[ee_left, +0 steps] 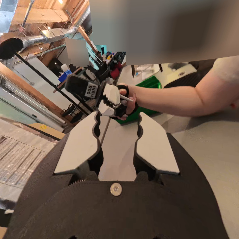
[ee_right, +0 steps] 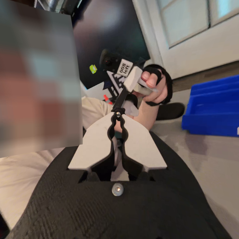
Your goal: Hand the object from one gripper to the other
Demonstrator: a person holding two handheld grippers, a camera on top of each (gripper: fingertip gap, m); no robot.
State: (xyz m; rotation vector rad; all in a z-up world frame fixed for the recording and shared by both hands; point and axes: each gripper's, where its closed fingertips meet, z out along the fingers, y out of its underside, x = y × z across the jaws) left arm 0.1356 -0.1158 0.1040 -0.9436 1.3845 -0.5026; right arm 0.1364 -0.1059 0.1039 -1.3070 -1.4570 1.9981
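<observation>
Over a pale grey table (ee_left: 200, 148), under bare timber beams (ee_left: 38, 15) and a silver duct (ee_left: 38, 38), both grippers are up in the air facing each other. A green bin (ee_left: 148, 84) sits behind the far hand in the left view, and a blue bin (ee_right: 213, 106) lies on the right of the right view, near a white door (ee_right: 194, 45).

The object (ee_right: 118, 113) — a small black star-shaped knob on a shiny metal screw — is pinched at the very tips of the right gripper (ee_right: 118, 117), whose fingers are clamped onto it with the knob poking out just past the tips. From the left view the same knob (ee_left: 120, 109) shows clearly, at the front of the right gripper (ee_left: 113, 104), in the air just above and beyond the left gripper's tips.

The left gripper (ee_left: 117, 115) is spread wide with nothing between its fingers, the knob near but not touching it.

Fingers are flat grey plates with wavy black rubbery inner edges, set in matte black ribbed bodies. A hand (ee_left: 130, 102) in a black strap holds the right gripper.
</observation>
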